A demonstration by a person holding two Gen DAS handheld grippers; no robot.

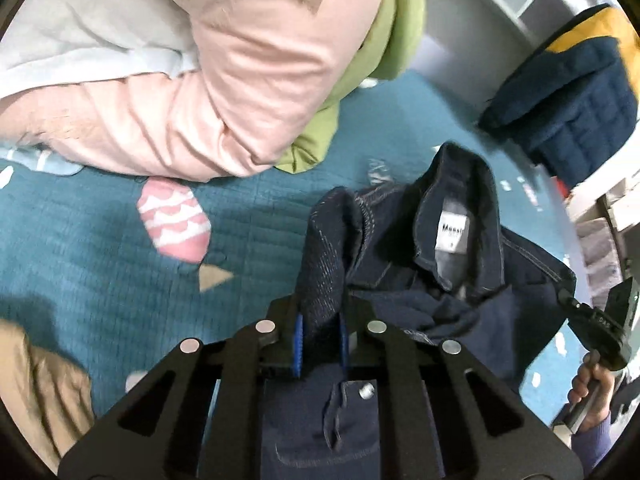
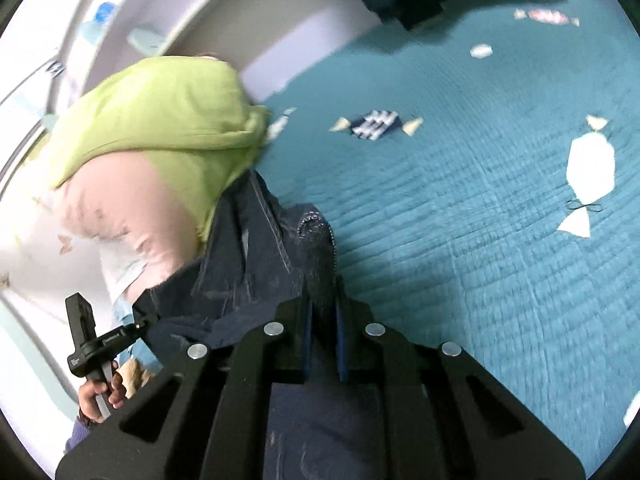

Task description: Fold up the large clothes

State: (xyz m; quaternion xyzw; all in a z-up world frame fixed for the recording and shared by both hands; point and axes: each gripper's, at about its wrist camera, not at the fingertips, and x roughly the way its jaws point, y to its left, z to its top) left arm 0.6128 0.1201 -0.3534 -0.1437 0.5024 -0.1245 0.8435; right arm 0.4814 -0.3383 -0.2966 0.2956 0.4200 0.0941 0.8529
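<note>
A dark navy denim jacket [image 1: 452,280] with a white neck label [image 1: 453,232] hangs bunched above the teal bedspread [image 1: 100,248]. My left gripper [image 1: 320,340] is shut on one shoulder of it, cloth pinched between the blue pads. My right gripper [image 2: 322,340] is shut on the other shoulder of the jacket [image 2: 256,264]. The right gripper shows at the right edge of the left wrist view [image 1: 600,332], and the left gripper at the lower left of the right wrist view [image 2: 92,340]. The jacket's lower part is hidden under the grippers.
A pile of pink [image 1: 208,80], pale blue and green [image 2: 160,128] clothes lies at the bed's head by the white wall. A navy and yellow quilted item [image 1: 576,92] sits far right. Tan cloth [image 1: 36,392] lies near left. The patterned bedspread [image 2: 460,200] stretches right.
</note>
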